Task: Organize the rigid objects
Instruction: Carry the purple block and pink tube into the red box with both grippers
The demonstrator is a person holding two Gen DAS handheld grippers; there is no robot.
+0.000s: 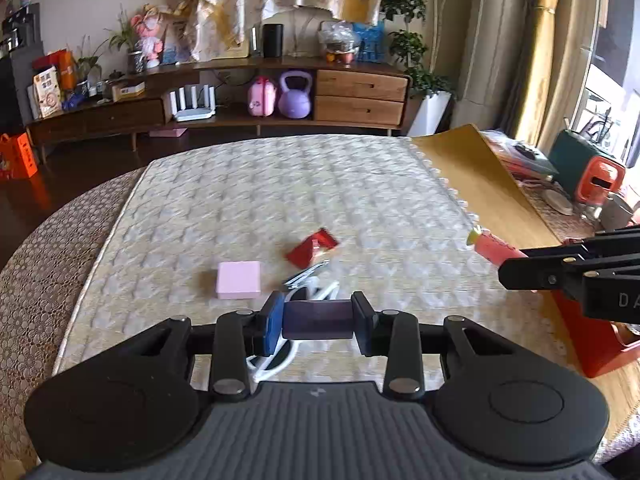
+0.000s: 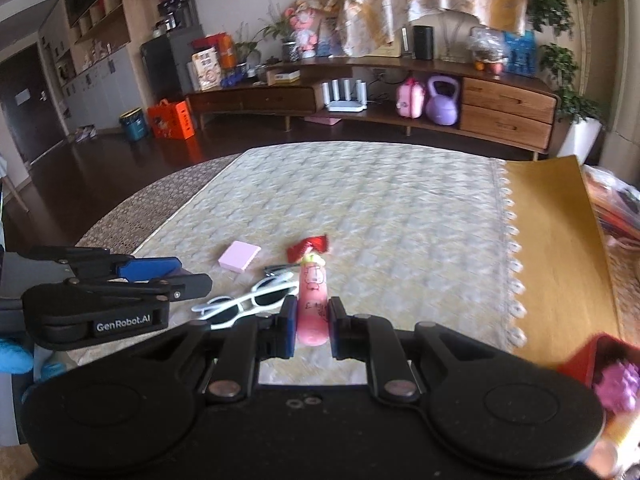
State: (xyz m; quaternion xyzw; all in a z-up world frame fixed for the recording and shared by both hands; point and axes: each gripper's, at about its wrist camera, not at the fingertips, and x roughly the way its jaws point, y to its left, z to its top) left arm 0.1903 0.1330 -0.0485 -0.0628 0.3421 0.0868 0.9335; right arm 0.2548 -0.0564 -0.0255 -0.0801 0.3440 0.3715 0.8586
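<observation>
The left tool (image 1: 318, 322) grips a dark purple rectangular block (image 1: 318, 320) squarely between its blue pads, above the white sunglasses (image 2: 252, 302). The right tool (image 2: 313, 322) is clamped on a pink tube (image 2: 313, 300) with a cartoon print and a yellow-green cap, pointing away along the fingers. On the quilted surface (image 1: 280, 200) beyond lie a pink square box (image 1: 239, 280), a red wrapper (image 1: 312, 246) and a small metal clip (image 1: 306, 274). An orange-red box (image 1: 600, 344) sits at the right edge; the far half is open.
</observation>
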